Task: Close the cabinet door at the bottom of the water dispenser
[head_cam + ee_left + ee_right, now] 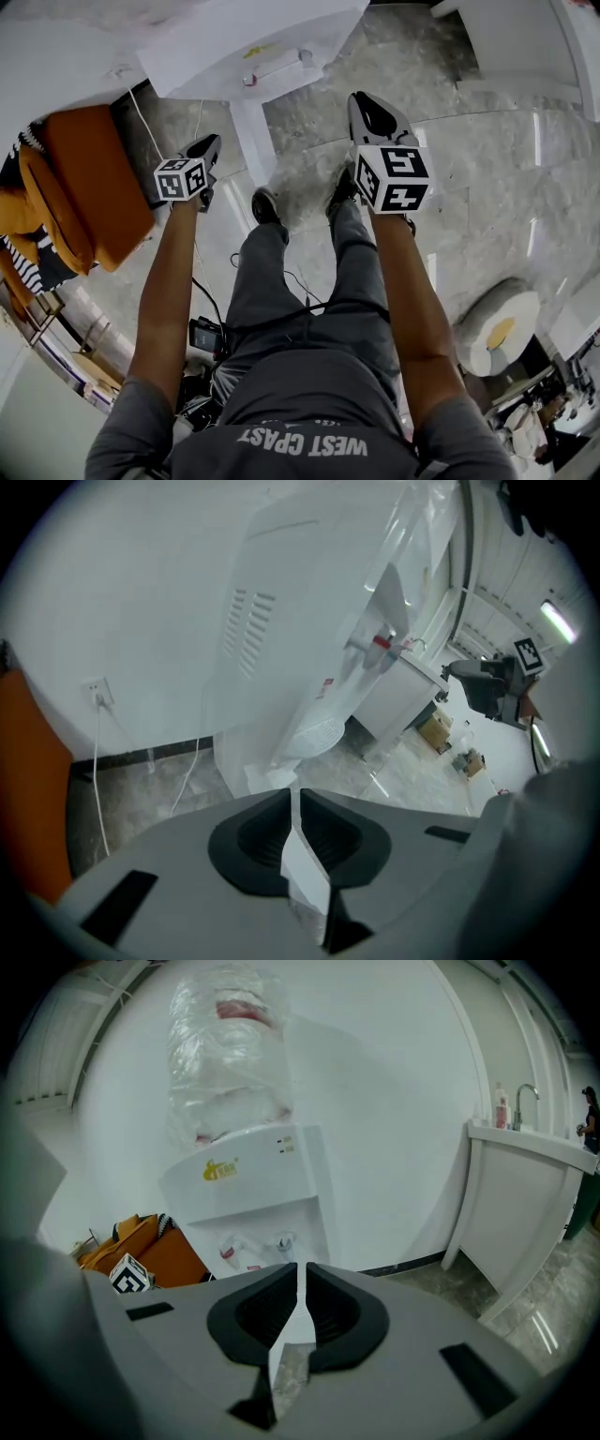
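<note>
The white water dispenser [253, 37] stands against the wall ahead of my feet. Its bottom cabinet door [251, 141] sticks out open toward me, seen edge-on. My left gripper [208, 145] hangs just left of that door, my right gripper [370, 101] to its right, both apart from it. The left gripper [292, 794] faces the dispenser's vented side [253, 621] and red tap [380, 641], jaws shut and empty. The right gripper [302, 1269] faces the dispenser front [248, 1185] with its bottle [230, 1054], jaws shut and empty.
An orange sofa [84, 187] with a striped cushion stands at the left, with cables [141, 112] running down the wall by it. At the right a white sink counter [525, 1194] juts out. My shoes [265, 204] stand on the marble floor near the door.
</note>
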Available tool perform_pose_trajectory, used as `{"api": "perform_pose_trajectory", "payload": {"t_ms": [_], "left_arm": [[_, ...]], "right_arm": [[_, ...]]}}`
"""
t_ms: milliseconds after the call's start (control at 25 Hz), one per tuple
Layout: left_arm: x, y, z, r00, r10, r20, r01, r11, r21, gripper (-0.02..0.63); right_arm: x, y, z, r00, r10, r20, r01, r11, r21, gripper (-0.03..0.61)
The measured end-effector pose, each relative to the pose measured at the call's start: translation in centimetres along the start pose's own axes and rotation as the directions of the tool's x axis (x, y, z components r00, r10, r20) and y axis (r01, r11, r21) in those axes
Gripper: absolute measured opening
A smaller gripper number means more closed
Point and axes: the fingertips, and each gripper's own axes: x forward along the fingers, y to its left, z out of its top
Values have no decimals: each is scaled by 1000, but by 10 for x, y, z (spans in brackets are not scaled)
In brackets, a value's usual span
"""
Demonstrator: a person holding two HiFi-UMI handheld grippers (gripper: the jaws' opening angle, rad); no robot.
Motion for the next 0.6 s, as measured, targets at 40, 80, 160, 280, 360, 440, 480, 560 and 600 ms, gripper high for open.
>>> {"api": "perform_pose_trajectory", "payload": {"t_ms": [40,80,160,280,360,440,480,560,600], "left_arm": [[7,4,-8,1000,-1,-13,1,1000,-22,35],[14,8,-16,1000,-1,-26,0,999,-39,46],[28,14,-30,999,-2,-52,-1,998,-58,52],[44,17,-48,997,-11,-82,5,997,-80,64],[53,17,-59,995,-20,-99,12,996,-84,80],[62,18,-69,993,-29,-114,19,995,-93,101],[66,18,-73,992,-35,-118,23,994,-104,111],[74,18,-81,991,-46,-124,29,991,-129,128],[78,18,-85,991,-47,-127,29,990,-138,134]], "right_arm": [[2,-1,-5,1000,1,-5,-1,1000,1,31],[5,-2,-10,1000,0,-9,0,1000,2,31],[9,-6,-19,1000,-4,-17,4,1000,5,31],[13,-12,-32,1000,-9,-29,9,1000,13,31],[14,-15,-40,999,-11,-39,12,1000,15,31],[16,-17,-47,999,-14,-47,15,1000,15,31],[17,-19,-49,999,-17,-49,18,1000,16,31],[18,-24,-55,998,-25,-53,26,999,20,31],[19,-26,-57,998,-29,-54,30,999,22,31]]}}
